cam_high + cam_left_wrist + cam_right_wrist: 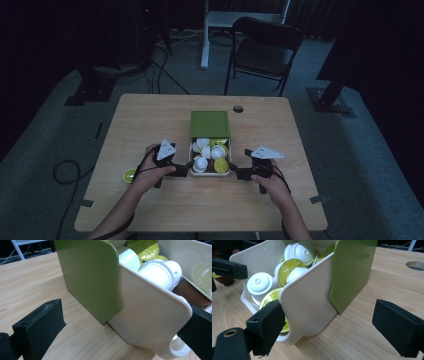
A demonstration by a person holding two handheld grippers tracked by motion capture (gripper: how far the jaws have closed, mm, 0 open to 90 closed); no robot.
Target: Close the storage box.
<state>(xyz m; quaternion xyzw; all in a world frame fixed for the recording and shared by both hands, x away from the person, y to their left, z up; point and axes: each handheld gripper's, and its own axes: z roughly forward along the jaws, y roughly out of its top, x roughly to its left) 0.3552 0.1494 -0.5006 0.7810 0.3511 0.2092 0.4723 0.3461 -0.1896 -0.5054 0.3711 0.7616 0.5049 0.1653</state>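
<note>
Your left gripper (pixel 184 169) and right gripper (pixel 239 172), both jaws apart, flank white drawer (pixel 210 172) of capsules (pixel 209 152), pulled out of green box (pixel 209 123) mid-surface (pixel 150 120).

The counter (pixel 165 197), a pale wood top with rounded corners, is carrying a green sleeve (pixel 209 123) whose cream drawer (pixel 227 161) is lying pulled out toward the person, full of white and yellow-green capsules (pixel 210 152). The drawer is sitting between the left hand-held gripper (pixel 184 169) and the right hand-held gripper (pixel 238 173), its front corners just beside each. One loose yellow-green capsule (pixel 129 175) is lying on the bare wood just outside the left hand-held gripper, near the person's wrist. A round cable hole (pixel 238 108) is showing in the top beyond the right hand-held gripper, past the sleeve's far end.
</note>
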